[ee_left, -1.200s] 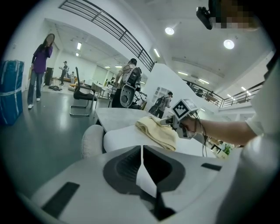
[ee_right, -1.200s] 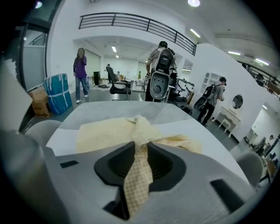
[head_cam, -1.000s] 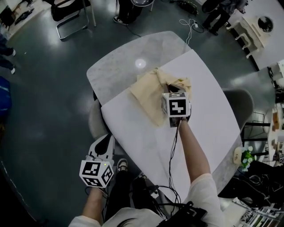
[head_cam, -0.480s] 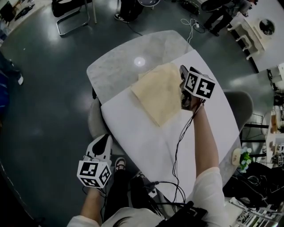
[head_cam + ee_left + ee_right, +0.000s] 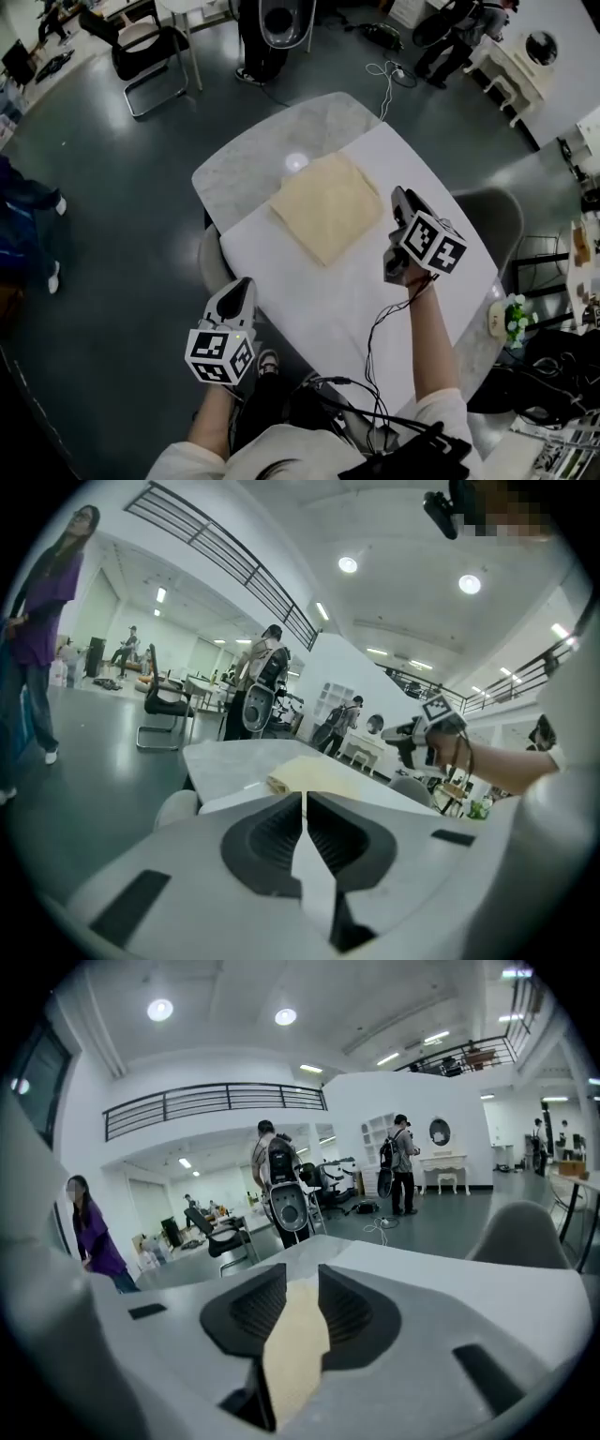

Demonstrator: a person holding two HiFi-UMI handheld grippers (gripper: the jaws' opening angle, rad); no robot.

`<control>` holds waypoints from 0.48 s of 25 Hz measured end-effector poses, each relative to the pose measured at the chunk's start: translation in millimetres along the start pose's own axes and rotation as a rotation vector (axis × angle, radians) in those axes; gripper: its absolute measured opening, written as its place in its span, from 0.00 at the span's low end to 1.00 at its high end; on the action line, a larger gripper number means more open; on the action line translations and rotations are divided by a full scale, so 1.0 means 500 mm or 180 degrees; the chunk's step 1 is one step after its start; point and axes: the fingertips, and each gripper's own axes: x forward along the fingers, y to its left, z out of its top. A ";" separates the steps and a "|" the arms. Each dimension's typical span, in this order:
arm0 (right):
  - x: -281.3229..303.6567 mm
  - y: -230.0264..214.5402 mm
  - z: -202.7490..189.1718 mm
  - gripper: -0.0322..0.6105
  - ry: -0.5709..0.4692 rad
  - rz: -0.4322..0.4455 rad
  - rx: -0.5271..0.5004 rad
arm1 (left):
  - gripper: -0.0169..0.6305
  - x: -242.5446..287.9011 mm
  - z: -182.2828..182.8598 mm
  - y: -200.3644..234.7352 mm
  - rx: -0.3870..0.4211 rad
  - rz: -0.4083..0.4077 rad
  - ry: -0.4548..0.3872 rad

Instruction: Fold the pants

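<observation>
The beige pants lie folded in a neat rectangle at the far end of the table, so the folding looks done or nearly so. The right claw hangs near them, released and empty, its jaws having just been narrowing; the left claw is clenched on nothing off the near edge. What is left is likely a last fold or simply drawing clear.
</observation>
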 end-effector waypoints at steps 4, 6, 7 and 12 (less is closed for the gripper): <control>-0.174 -0.019 -0.028 0.16 -0.0120 -0.0019 0.0371 | 0.05 -0.040 0.049 -0.080 0.0151 -0.0084 -0.0119; -0.261 -0.040 -0.052 0.13 -0.0161 -0.0098 0.0487 | 0.05 -0.053 0.067 -0.122 0.0219 -0.0130 -0.0163; -0.305 -0.049 -0.063 0.11 -0.0184 -0.0159 0.0518 | 0.05 -0.055 0.077 -0.145 0.0257 -0.0168 -0.0176; -0.538 -0.108 -0.129 0.04 -0.0263 -0.0717 0.0417 | 0.05 -0.062 0.094 -0.308 0.0554 -0.0541 -0.0120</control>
